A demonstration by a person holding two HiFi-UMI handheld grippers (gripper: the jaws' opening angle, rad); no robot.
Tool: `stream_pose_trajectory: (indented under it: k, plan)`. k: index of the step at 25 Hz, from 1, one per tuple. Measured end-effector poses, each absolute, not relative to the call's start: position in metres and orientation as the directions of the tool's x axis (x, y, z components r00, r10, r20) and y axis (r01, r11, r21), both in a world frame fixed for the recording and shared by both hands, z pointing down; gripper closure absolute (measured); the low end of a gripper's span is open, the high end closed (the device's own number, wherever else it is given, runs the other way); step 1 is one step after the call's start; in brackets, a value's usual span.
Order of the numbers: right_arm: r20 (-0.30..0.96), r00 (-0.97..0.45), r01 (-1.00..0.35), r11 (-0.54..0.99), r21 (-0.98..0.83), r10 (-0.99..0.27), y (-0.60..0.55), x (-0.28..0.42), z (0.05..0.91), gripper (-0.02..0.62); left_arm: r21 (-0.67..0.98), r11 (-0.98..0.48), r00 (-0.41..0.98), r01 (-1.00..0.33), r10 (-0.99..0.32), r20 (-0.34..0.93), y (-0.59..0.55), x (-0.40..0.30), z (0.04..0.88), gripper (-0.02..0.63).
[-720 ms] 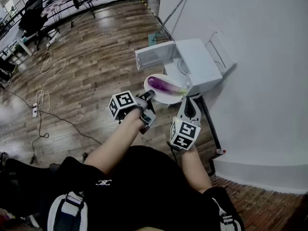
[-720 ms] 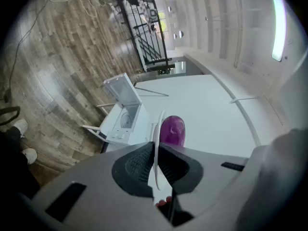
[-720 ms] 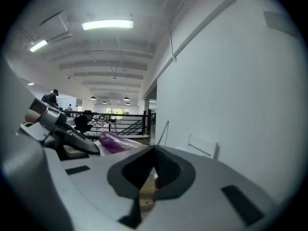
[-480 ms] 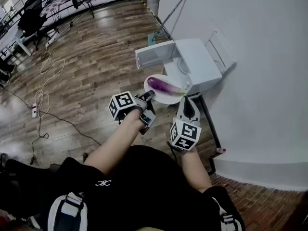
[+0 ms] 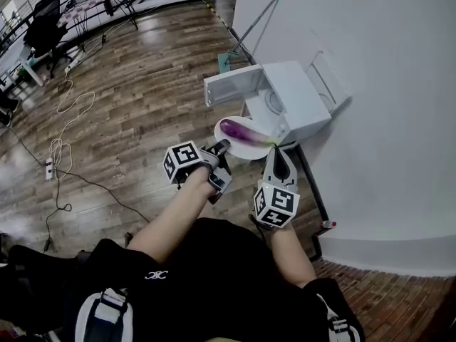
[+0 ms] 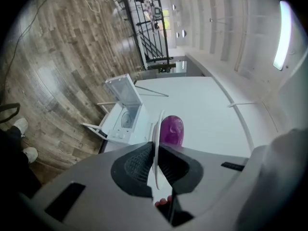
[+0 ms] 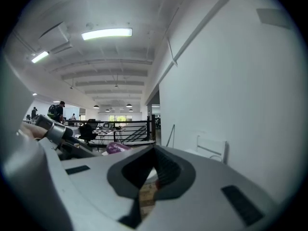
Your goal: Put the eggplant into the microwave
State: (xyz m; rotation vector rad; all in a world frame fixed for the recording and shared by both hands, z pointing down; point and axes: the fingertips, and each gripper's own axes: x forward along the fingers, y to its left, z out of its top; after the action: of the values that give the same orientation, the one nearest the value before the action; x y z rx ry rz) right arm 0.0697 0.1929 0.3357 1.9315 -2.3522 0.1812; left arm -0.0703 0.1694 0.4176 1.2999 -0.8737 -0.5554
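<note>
A purple eggplant (image 5: 239,129) lies on a white plate (image 5: 251,148) held in the air just in front of the white microwave (image 5: 296,98). The microwave's door (image 5: 231,84) stands open to the left. My left gripper (image 5: 222,147) is shut on the plate's near rim. In the left gripper view the plate (image 6: 157,129) runs edge-on between the pads of the left gripper (image 6: 156,148), with the eggplant (image 6: 172,129) past them and the microwave (image 6: 122,121) beyond. My right gripper (image 5: 278,152) hovers to the right of the plate, jaws together and empty. The right gripper (image 7: 153,150) points along the wall.
The microwave stands low against a white wall (image 5: 370,120). A long-handled mop (image 5: 255,21) leans on that wall behind it. Cables (image 5: 68,112) and a power strip (image 5: 51,166) lie on the wooden floor to the left. Desks and chairs (image 5: 50,20) stand far off.
Almost nothing differs. The head view has shifted a little, and the plate with the eggplant stays in the left gripper just in front of the open microwave.
</note>
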Motion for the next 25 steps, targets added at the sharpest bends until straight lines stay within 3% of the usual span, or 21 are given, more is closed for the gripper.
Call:
stream_pose_trajectory:
  k: [10, 18, 25]
  plan:
    - [0.162, -0.119, -0.993, 0.116, -0.031, -0.980, 0.202, 0.000, 0.341, 0.591, 0.975, 0.192, 0.625, -0.109, -0.750, 0.218, 0.172, -0.142, 0.415, 0.591]
    - [0.192, -0.051, -0.998, 0.045, -0.033, -0.980, 0.183, 0.012, 0.352, 0.589, 0.968, 0.224, 0.649, -0.116, -0.721, 0.244, 0.156, -0.146, 0.431, 0.591]
    - [0.164, -0.073, -0.996, 0.065, -0.053, -0.984, 0.108, 0.029, 0.354, 0.591, 0.965, 0.227, 0.652, -0.129, -0.714, 0.255, 0.093, -0.125, 0.439, 0.591]
